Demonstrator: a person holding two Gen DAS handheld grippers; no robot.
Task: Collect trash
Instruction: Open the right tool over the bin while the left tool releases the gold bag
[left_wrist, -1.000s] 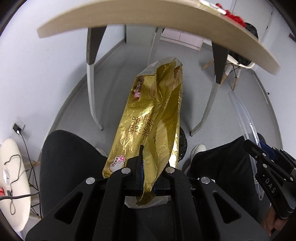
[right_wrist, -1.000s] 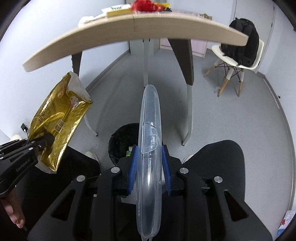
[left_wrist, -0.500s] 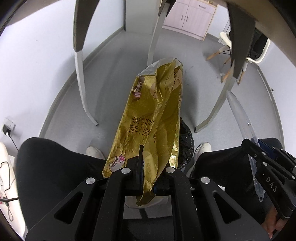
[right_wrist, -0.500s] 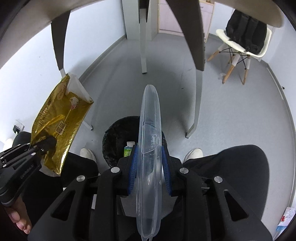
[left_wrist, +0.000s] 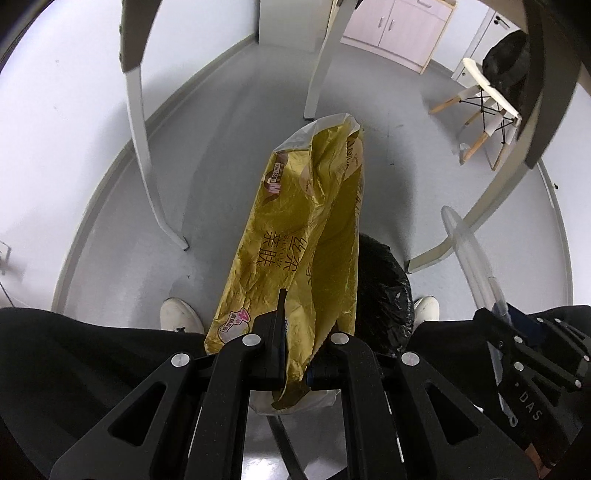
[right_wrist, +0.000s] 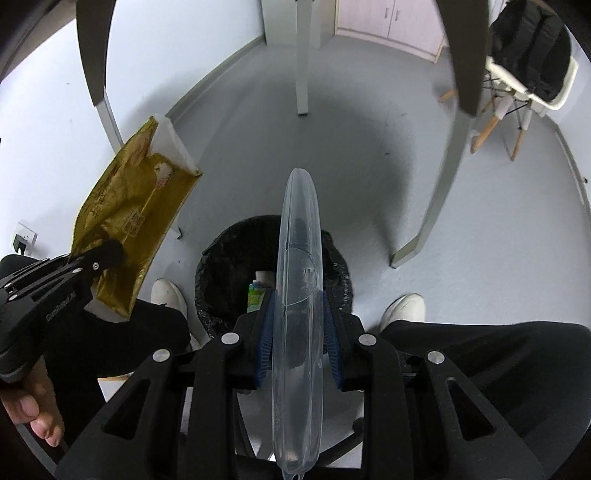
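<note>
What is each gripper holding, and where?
Left gripper pinches the gold wrapper at its lower end; right gripper clamps the clear plastic lid edge-on, around midway.

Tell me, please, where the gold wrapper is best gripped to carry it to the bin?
Grip the gold wrapper at its crumpled near end, as the left tongs do: coming from behind lets the limp, flattened length hang forward over the black-lined bin, clear for release.

Floor (right_wrist: 351, 155): grey, smooth.
Walls (left_wrist: 66, 122): pale white.
Cabinet (left_wrist: 399, 29): pink doors.
Chair (right_wrist: 524, 92): white, wooden legs.
</note>
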